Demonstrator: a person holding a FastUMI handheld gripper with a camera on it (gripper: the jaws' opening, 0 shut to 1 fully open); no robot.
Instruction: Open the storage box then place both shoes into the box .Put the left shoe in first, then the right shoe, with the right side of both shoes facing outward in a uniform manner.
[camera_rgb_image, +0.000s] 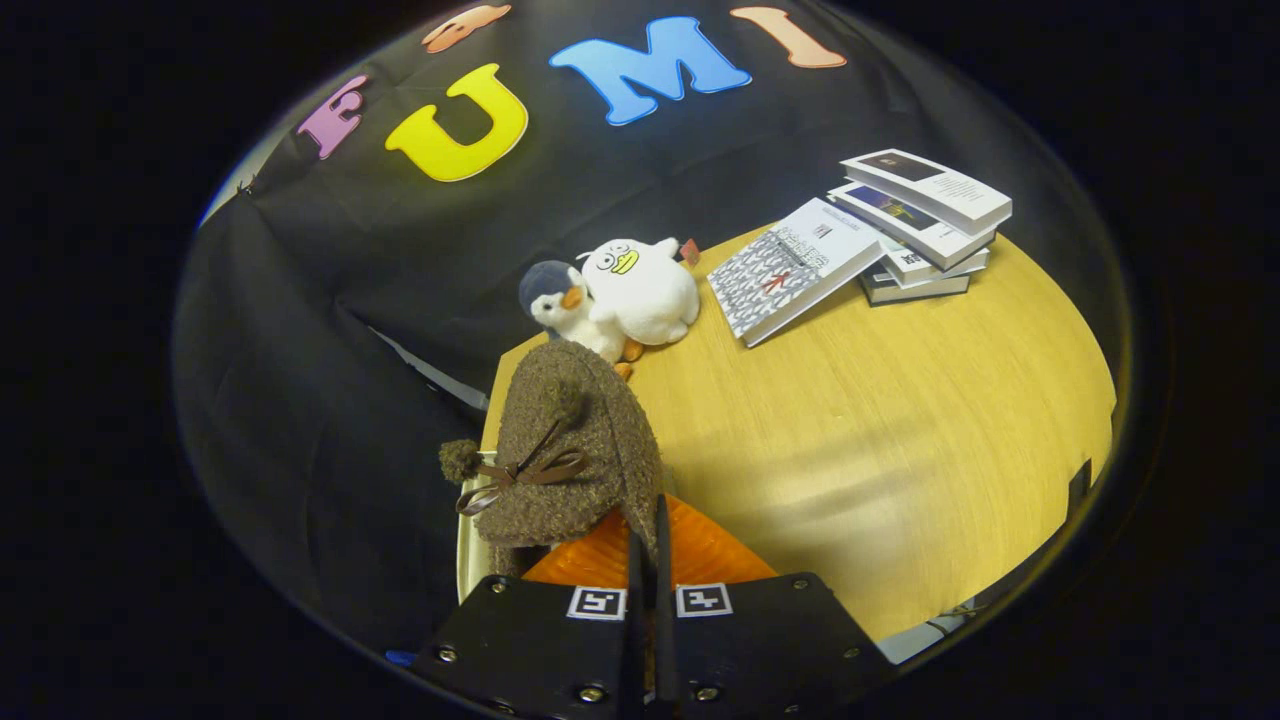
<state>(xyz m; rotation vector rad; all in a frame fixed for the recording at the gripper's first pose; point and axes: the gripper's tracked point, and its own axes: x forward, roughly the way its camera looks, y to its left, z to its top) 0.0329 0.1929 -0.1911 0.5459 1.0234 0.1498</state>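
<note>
Gripper (648, 520) fingers are pressed close together, with only a thin slit between them, and they look clenched on the rear edge of a brown fuzzy shoe (570, 450). The shoe hangs lifted ahead of the fingers, its toe pointing away toward the far side of the table (900, 430), a brown ribbon bow (520, 475) with a small pompom lying across its top. Directly beneath the shoe and the fingers sits something orange and ribbed (690, 550), and a pale rim (466, 540) runs along the left; I judge this to be the storage box, though too little of it is visible to tell whether its lid is open.

Beyond the shoe, at the table's far edge, lie two plush toys: a white duck (645, 290) and a small penguin (560, 300), touching each other. Further right is a stack of books (920, 230), with one patterned book (790, 270) leaning against it.

As for progress, one shoe is in hand and seems to be over the box, so a placing step appears to be under way. I cannot tell whether this is the left or the right shoe, nor whether another shoe is already inside. Lowering it with the right side facing outward remains to be done.
</note>
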